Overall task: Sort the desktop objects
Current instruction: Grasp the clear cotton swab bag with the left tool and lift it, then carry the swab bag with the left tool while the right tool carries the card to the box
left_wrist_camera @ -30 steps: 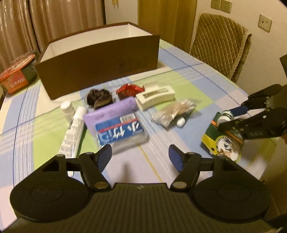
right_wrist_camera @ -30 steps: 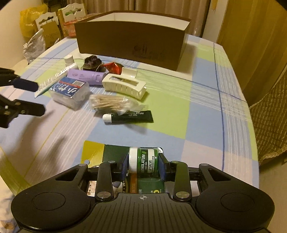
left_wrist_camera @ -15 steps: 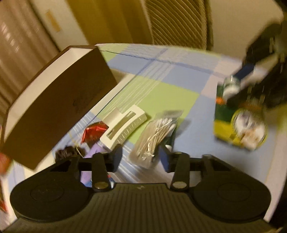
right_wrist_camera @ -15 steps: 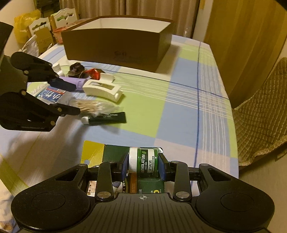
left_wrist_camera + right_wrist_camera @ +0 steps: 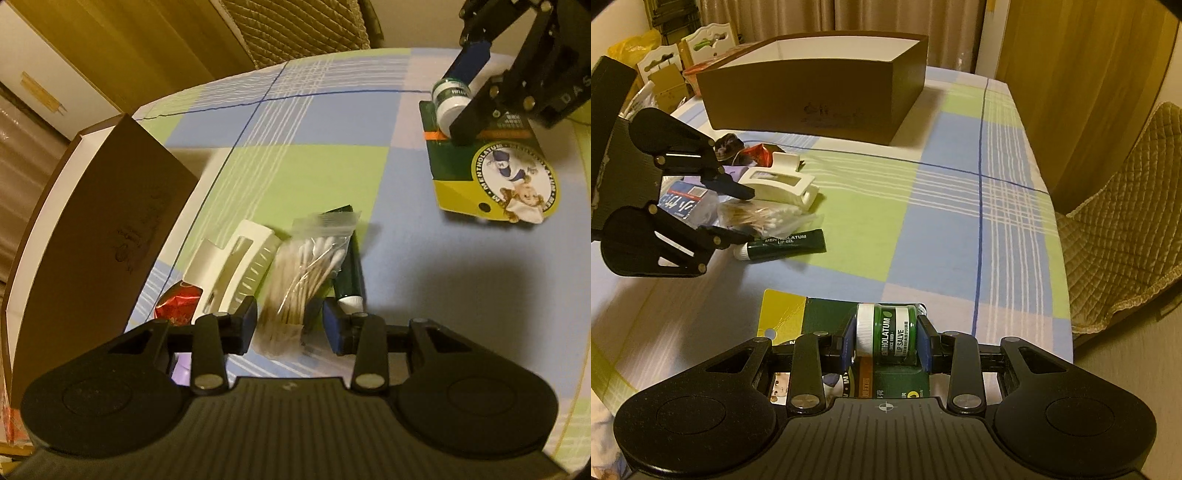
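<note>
A clear bag of cotton swabs (image 5: pixel 299 273) lies on the checked tablecloth between a white hair clip (image 5: pixel 236 266) and a dark green lip gel tube (image 5: pixel 349 273). My left gripper (image 5: pixel 290 325) is open and low, with one finger on each side of the bag's near end (image 5: pixel 764 218). In the right wrist view the left gripper (image 5: pixel 744 214) straddles the same bag. My right gripper (image 5: pixel 886 339) is shut on a green lip salve jar (image 5: pixel 886 336), which is fixed to a green and yellow card (image 5: pixel 783 317). The card (image 5: pixel 495 177) hangs a little above the cloth.
A large brown open box (image 5: pixel 812 96) stands at the far side of the table. A red wrapper (image 5: pixel 759 153), a blue tissue packet (image 5: pixel 683 203) and a purple item (image 5: pixel 733 171) lie behind the left gripper. A quilted chair (image 5: pixel 1126 240) stands off the right edge.
My left gripper has swung over from the tissue packet to the swab bag, dropped lower and narrowed its gap around the bag. The right gripper still holds the jar.
</note>
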Demonstrator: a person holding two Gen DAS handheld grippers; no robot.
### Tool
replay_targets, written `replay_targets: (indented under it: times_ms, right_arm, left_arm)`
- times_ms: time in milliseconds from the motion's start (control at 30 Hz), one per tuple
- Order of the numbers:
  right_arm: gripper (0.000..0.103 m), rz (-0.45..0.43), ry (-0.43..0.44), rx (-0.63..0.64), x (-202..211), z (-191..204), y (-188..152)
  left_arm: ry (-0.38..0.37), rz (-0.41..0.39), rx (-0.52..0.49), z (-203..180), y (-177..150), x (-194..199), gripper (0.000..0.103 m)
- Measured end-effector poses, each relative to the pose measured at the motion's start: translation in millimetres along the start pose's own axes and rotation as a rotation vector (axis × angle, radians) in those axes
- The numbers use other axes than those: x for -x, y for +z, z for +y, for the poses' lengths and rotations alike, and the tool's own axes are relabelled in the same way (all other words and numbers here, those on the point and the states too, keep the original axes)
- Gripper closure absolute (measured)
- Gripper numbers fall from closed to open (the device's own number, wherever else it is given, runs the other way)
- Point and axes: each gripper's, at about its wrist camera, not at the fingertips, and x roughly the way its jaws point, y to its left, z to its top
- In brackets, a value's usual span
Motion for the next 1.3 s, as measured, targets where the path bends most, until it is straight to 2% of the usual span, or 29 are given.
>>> replay_targets:
  times_ms: [33, 167, 233, 533, 1000, 1300]
  right_arm:
    - [0.070, 0.000, 0.001, -0.001, 0, 1, 0]
    - [0.070, -0.003, 0.000, -0.003, 3, 5, -1]
    - [0.070, -0.009, -0.003, -0.005, 5, 7, -1]
    - [0.070, -0.048, -0.014, 0.007, 17, 23, 6]
    - [0.070, -0.147, 0.005, 0.064, 43, 75, 27]
    - [0.070, -0.187, 0.010, 0.064, 49, 99, 44]
  left_arm:
    - [-0.004, 0.001, 0.011, 2, 0, -1, 0.068]
    - [-0.001, 0.007, 0.044, 6, 1, -2, 0.085]
    - [-0.014, -0.004, 0.090, 11, 1, 4, 0.088]
    - [0.019, -0.066, 0.251, 18, -9, 57, 0.088]
    - [0.118, -0.070, 0.426, 19, -53, 132, 0.088]
    - [0.203, -0.059, 0.558, 32, -83, 166, 0.088]
